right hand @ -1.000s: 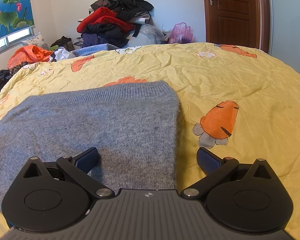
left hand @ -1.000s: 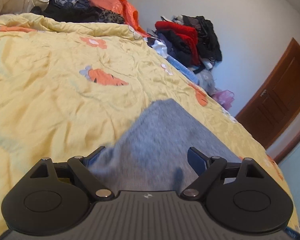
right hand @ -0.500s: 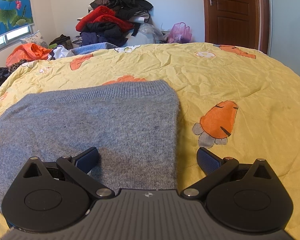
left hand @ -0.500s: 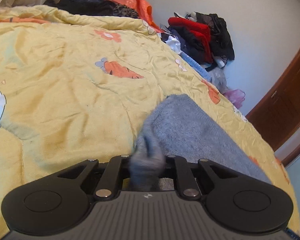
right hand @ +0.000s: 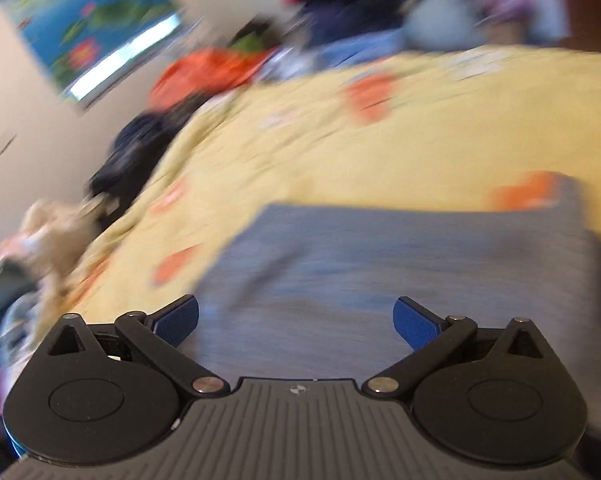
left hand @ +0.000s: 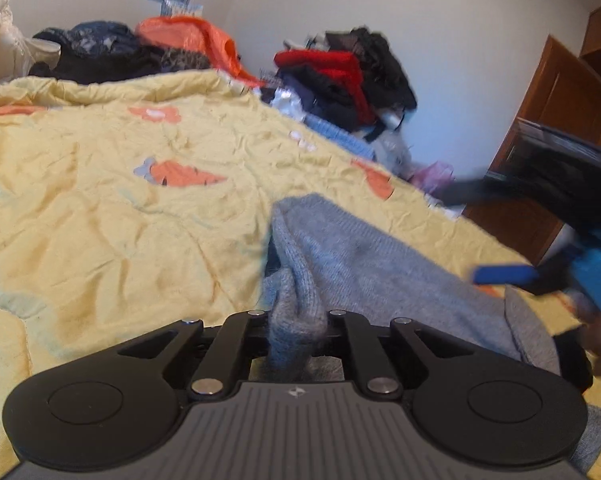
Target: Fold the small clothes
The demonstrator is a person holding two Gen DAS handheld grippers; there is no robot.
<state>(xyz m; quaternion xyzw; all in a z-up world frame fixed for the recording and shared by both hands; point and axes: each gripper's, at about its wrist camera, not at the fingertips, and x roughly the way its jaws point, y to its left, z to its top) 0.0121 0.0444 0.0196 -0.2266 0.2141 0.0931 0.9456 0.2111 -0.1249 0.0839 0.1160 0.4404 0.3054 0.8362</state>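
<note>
Left hand-held gripper (left hand: 296,320) pinches the grey sweater (left hand: 364,256) on the yellow quilt (left hand: 120,208); right hand-held gripper (right hand: 296,316) gapes wide, empty

Fuzzy grey knit sweater (left hand: 364,256); creased cotton quilt (left hand: 100,200).

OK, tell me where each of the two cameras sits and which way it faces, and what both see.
Left wrist: sits on the left tool, looks across the yellow carrot-print bedspread toward the clothes pile and brown door; its fingers are shut on the grey knitted sweater; the right tool shows blurred at right.
Right wrist: sits on the open right tool, tilted and blurred, looks over the sweater toward the window wall; only its own blue-padded fingers show.
Shared: sweater, bedspread, clothes pile.
</note>
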